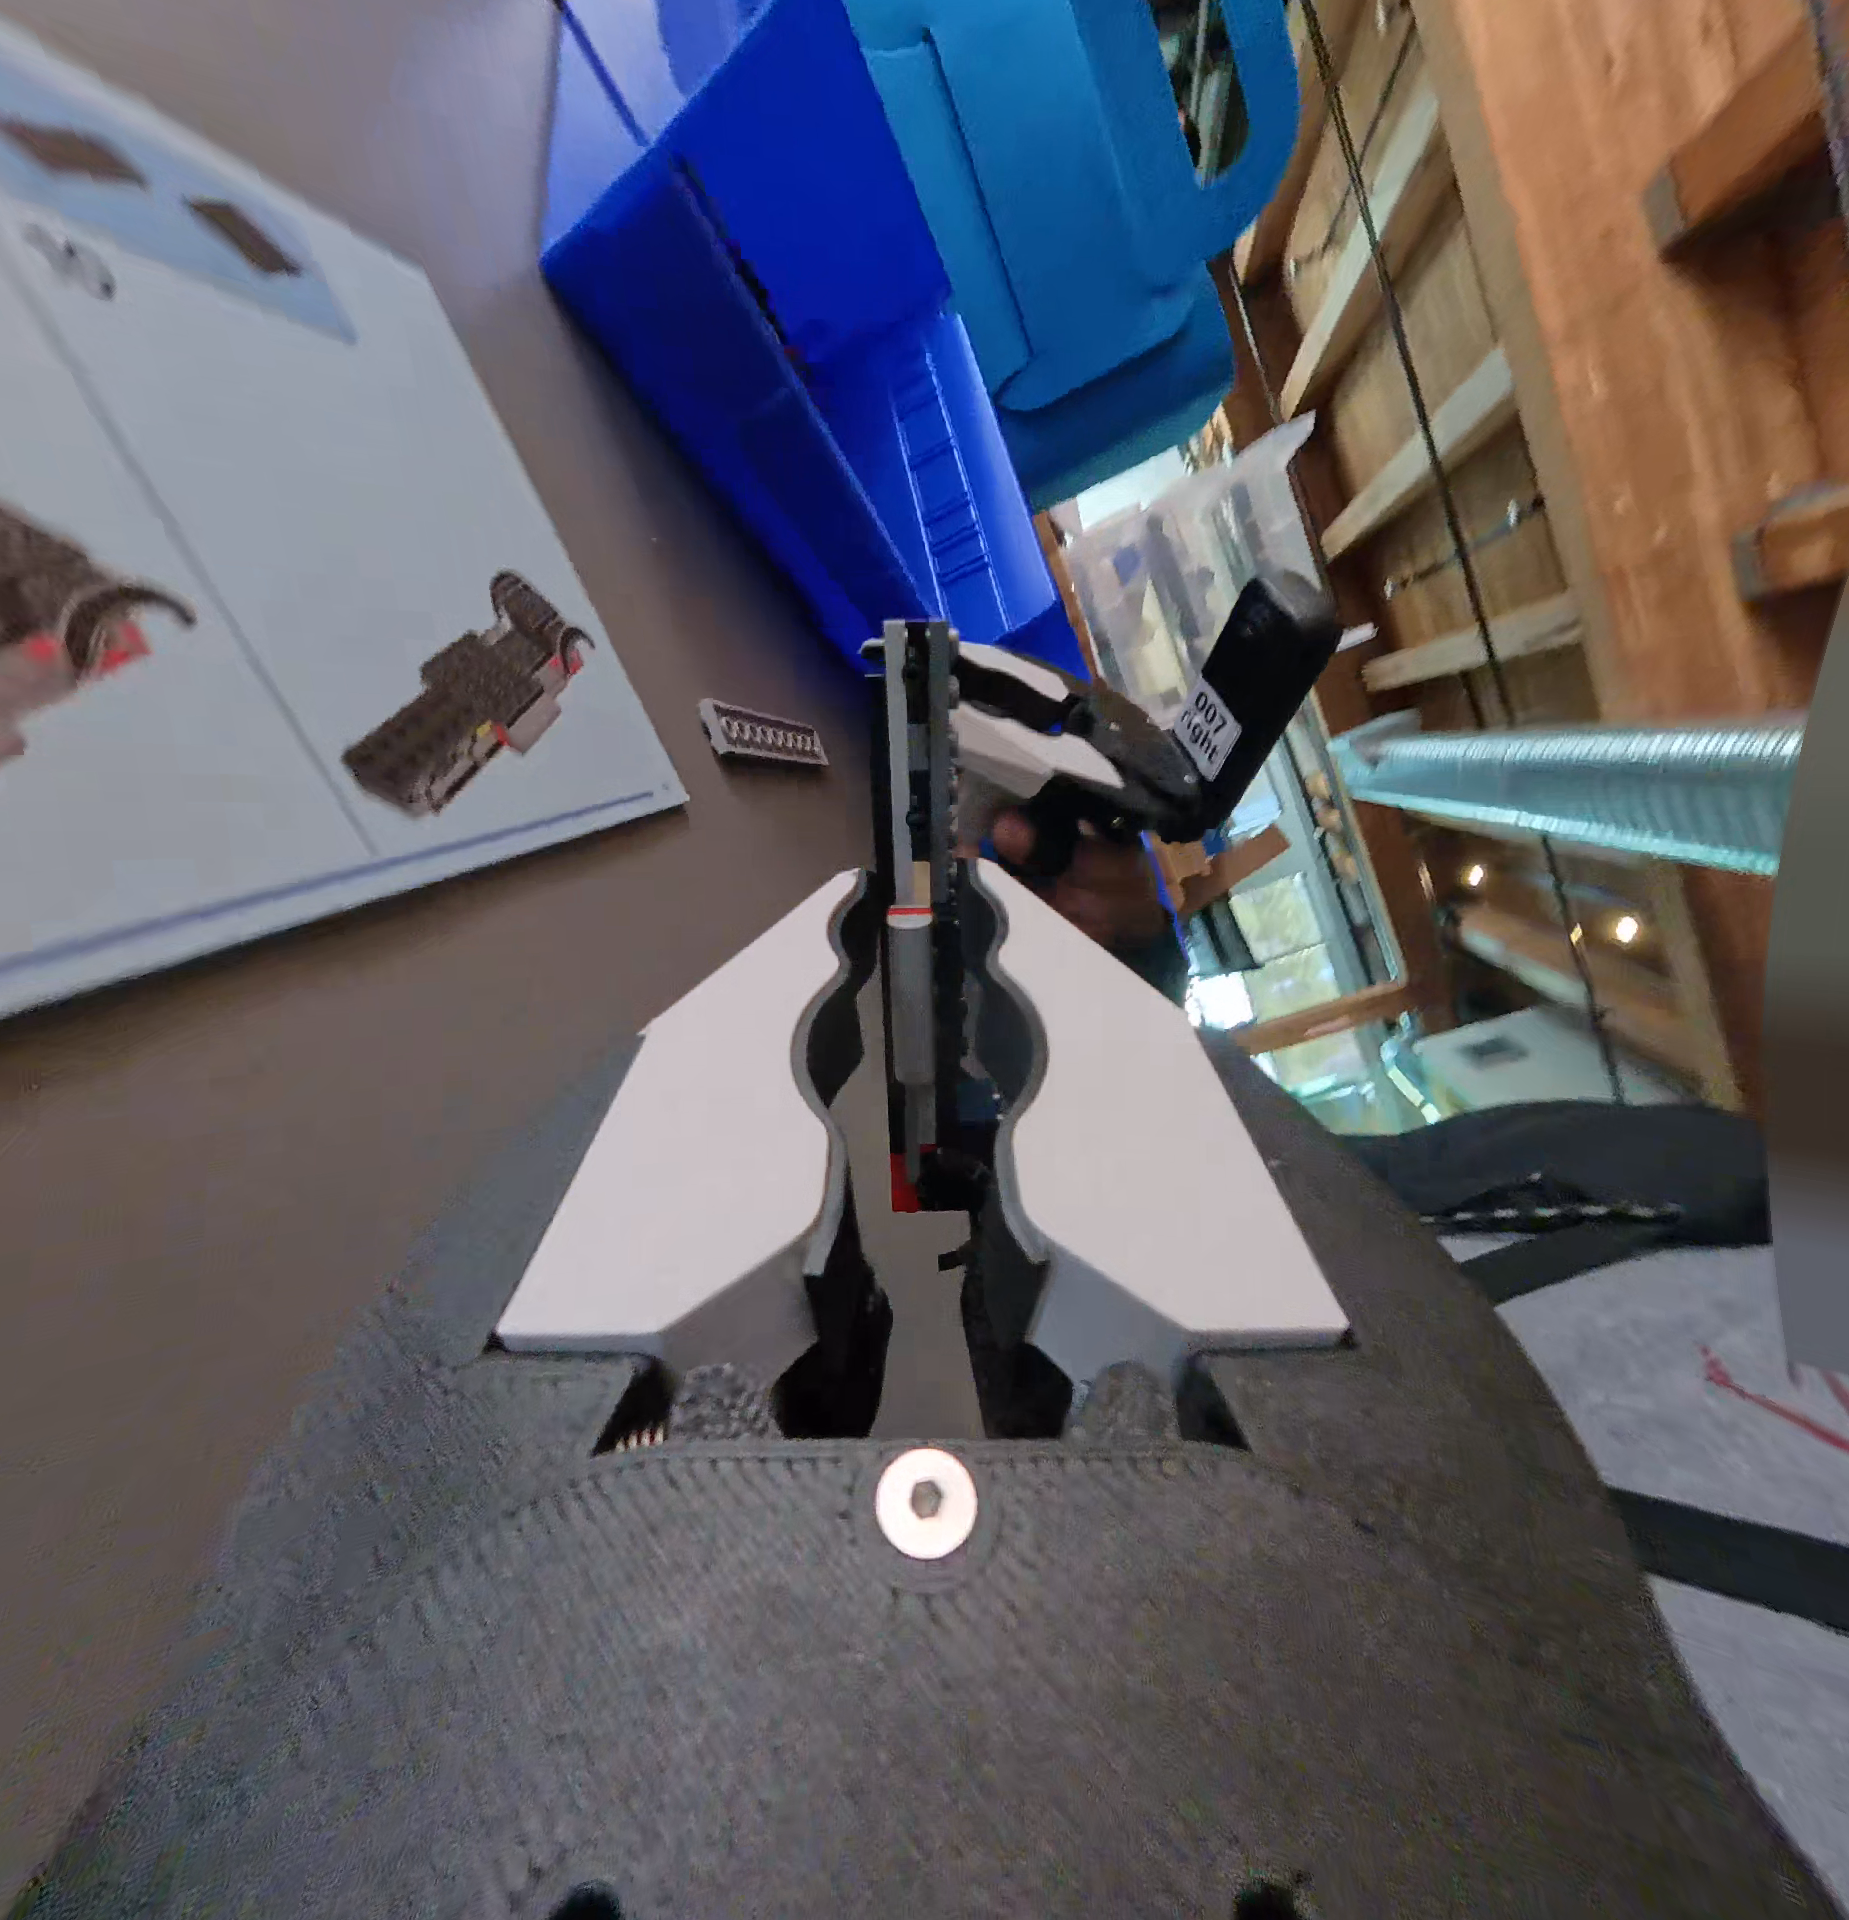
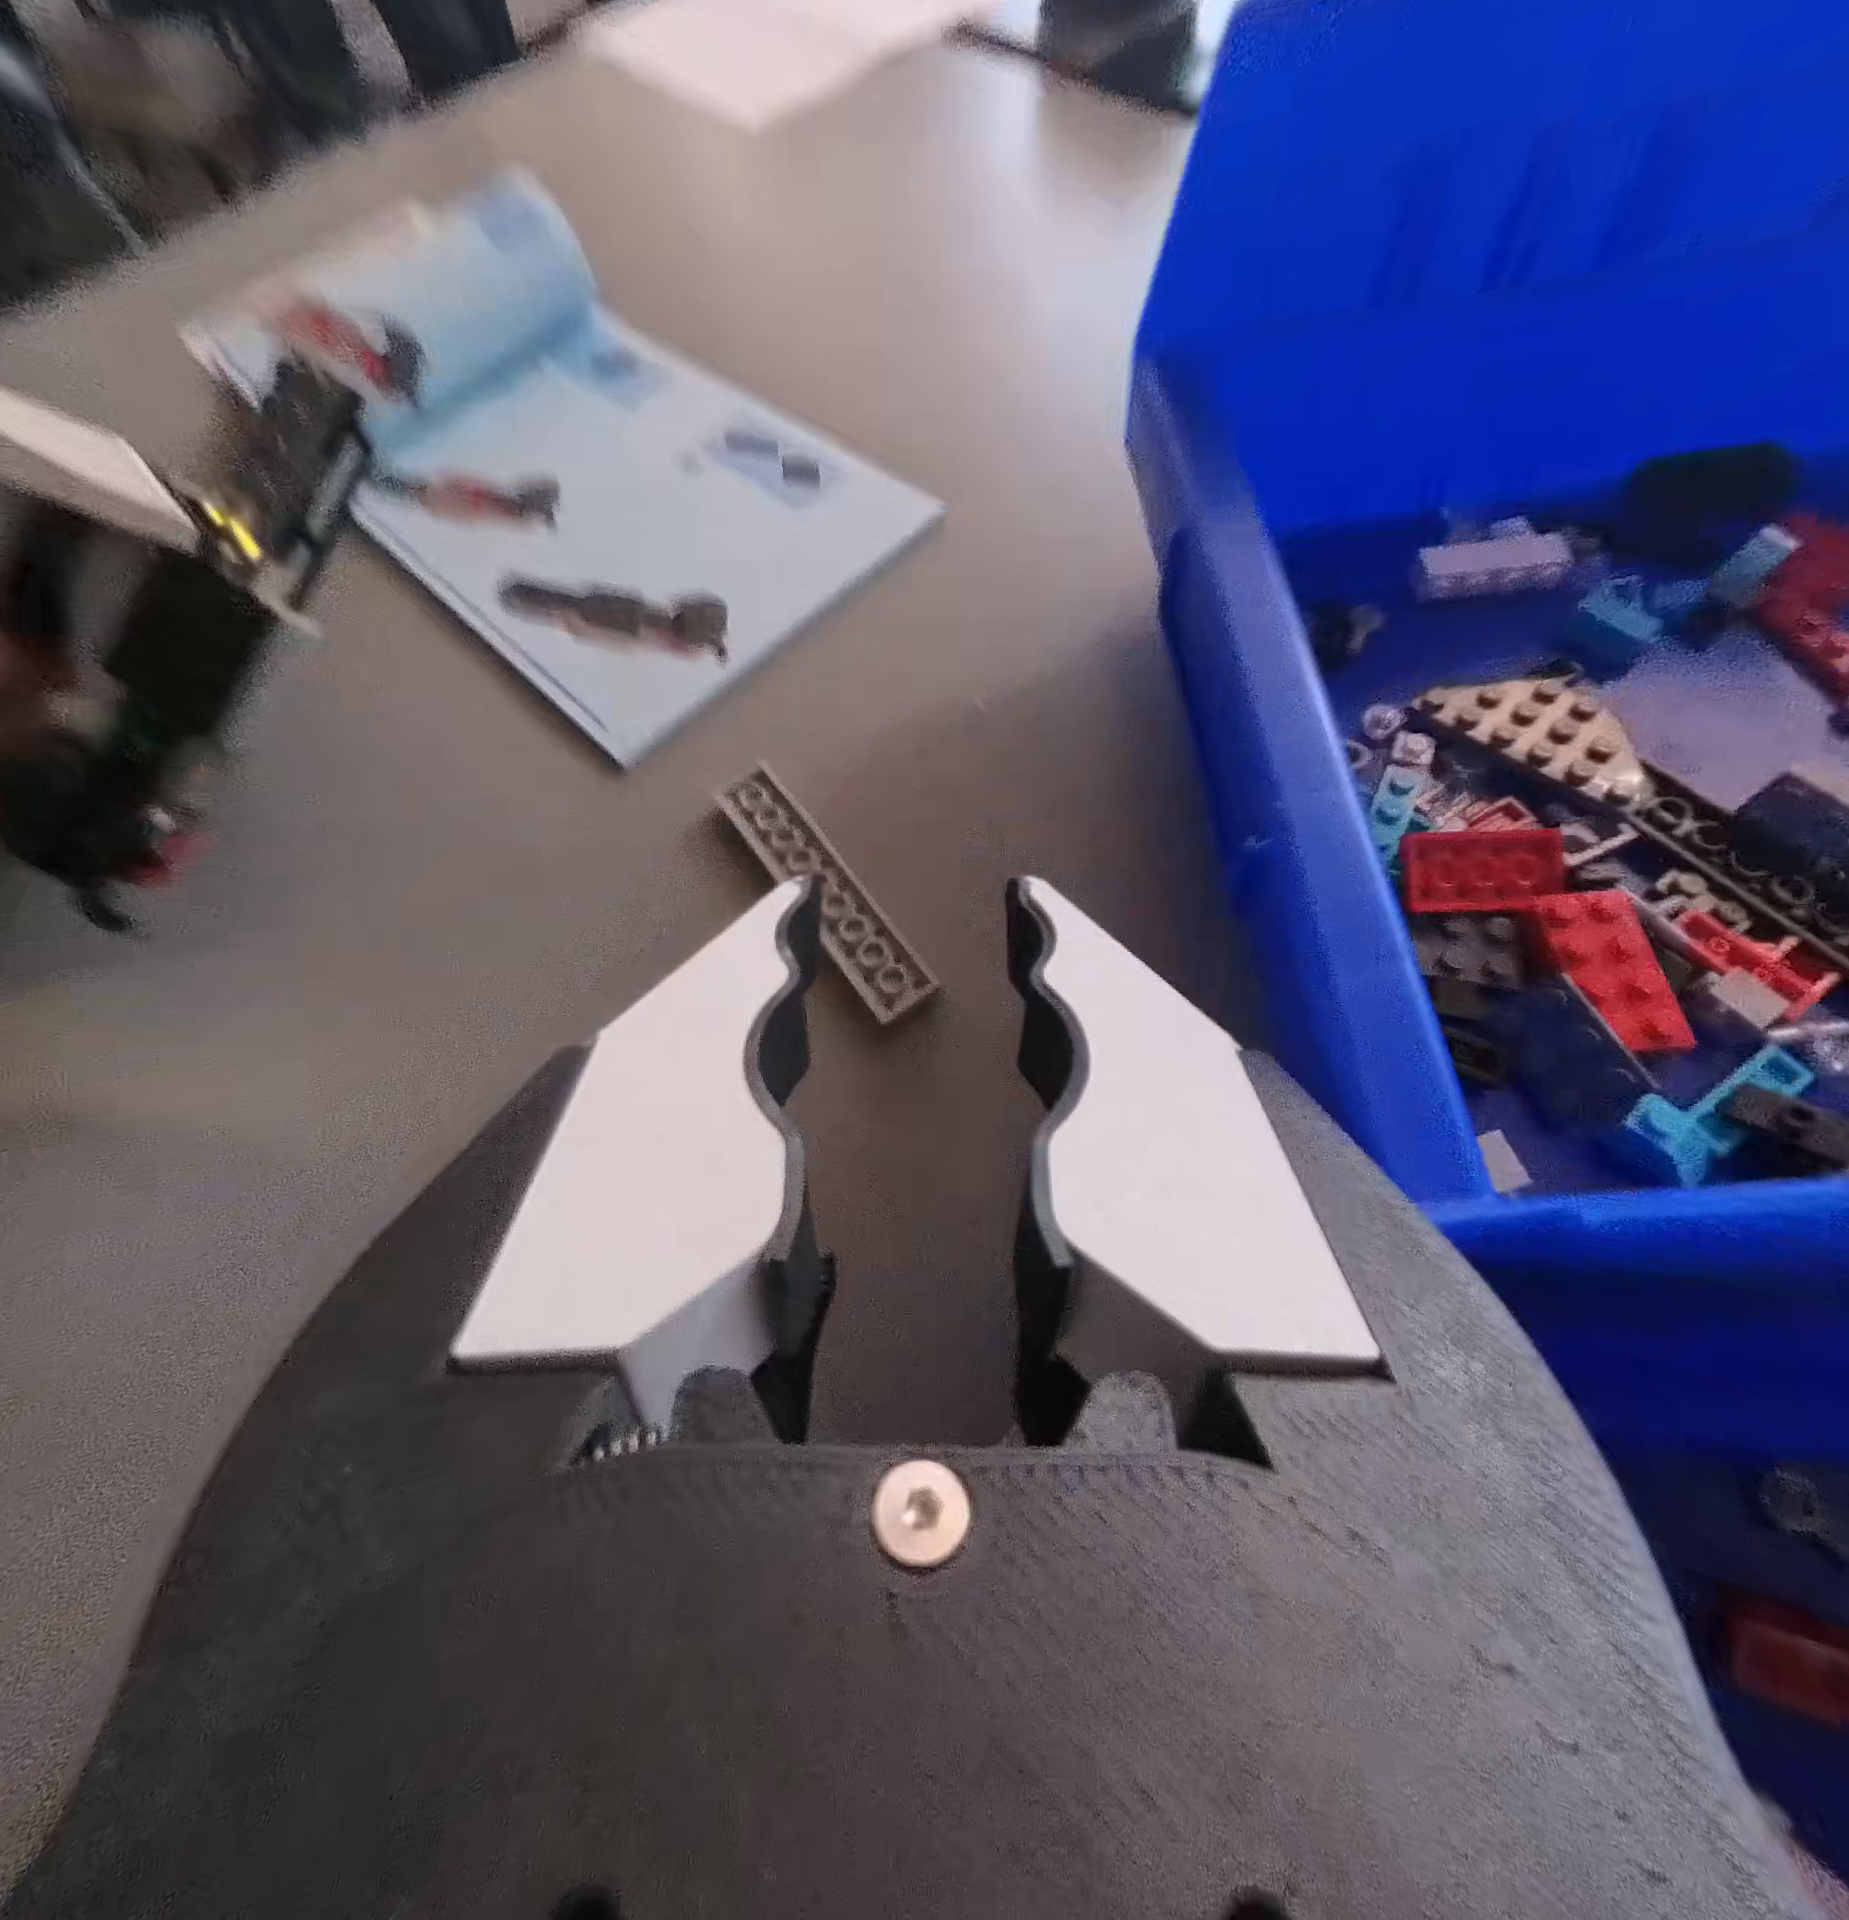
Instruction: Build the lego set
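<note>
Lego assembly (image 1: 915, 935), slim, studded, black and grey with red ends, clamped edge-on between left tongs (image 1: 915, 904) above brown bench (image 1: 328, 1143). Right tongs (image 2: 912, 904) released, poised over flat grey studded plate (image 2: 832, 899) lying on bench beside blue plastic bin (image 2: 1273, 790) of loose bricks. Glossy instruction booklet (image 2: 639, 540) open nearby.
</note>
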Action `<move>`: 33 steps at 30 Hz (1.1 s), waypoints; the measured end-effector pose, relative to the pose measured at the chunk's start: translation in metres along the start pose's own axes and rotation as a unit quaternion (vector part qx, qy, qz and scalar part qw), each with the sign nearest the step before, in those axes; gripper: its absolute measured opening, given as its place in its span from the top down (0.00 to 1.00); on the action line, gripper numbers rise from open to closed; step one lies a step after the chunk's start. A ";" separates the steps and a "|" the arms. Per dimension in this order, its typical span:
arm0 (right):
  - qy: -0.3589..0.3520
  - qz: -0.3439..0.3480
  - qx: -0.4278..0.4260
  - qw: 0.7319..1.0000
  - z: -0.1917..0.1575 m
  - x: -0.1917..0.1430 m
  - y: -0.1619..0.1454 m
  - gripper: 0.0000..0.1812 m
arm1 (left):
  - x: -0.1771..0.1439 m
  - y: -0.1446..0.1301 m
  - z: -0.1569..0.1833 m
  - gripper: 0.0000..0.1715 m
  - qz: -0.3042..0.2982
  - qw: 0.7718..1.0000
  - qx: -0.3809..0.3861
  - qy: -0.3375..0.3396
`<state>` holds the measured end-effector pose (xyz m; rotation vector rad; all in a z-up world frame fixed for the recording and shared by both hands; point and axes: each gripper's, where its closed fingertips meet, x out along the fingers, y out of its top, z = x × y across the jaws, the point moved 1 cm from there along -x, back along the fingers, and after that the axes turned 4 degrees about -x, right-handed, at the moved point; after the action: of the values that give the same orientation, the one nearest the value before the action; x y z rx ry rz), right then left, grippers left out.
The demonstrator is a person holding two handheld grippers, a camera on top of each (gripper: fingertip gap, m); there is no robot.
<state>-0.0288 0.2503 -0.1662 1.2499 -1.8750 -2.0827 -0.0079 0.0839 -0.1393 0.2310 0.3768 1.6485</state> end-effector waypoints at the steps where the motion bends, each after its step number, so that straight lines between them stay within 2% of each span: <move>1: 0.000 -0.022 -0.020 1.000 -0.001 0.003 -0.005 0.78 | -0.002 -0.001 -0.001 0.92 0.010 1.000 -0.018 0.000; 5: 0.013 -0.082 -0.073 0.994 -0.010 0.014 -0.019 0.75 | -0.007 -0.013 -0.006 0.92 0.036 0.997 -0.062 0.002; 8: 0.011 -0.113 -0.106 0.988 -0.012 0.019 -0.027 0.76 | -0.010 -0.019 -0.003 0.92 0.045 0.997 -0.068 0.001; 10: 0.012 -0.110 -0.118 0.987 -0.015 0.021 -0.026 0.88 | -0.011 -0.023 -0.003 0.92 0.048 0.997 -0.066 0.005; 12: 0.015 -0.106 -0.122 0.987 -0.019 0.022 -0.025 0.88 | -0.014 -0.025 -0.002 0.92 0.054 0.996 -0.066 0.006; 20: 0.077 -0.024 -0.056 0.995 -0.052 0.010 0.001 0.89 | -0.015 -0.024 -0.003 0.92 0.059 0.996 -0.061 0.010; 25: 0.171 0.023 -0.010 0.985 -0.094 0.000 0.025 0.89 | -0.015 -0.021 -0.006 0.92 0.070 0.995 -0.061 0.023; 29: 0.255 0.007 0.014 0.967 -0.128 -0.004 0.033 0.89 | -0.016 -0.017 -0.008 0.92 0.087 0.994 -0.064 0.026; 33: 0.266 0.008 0.049 0.963 -0.135 0.004 0.041 0.90 | -0.021 -0.012 -0.007 0.92 0.124 0.989 -0.084 0.012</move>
<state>0.0313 0.1298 -0.1226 1.6062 -1.7331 -1.4528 0.0026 0.0635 -0.1488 0.1343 0.2326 1.9183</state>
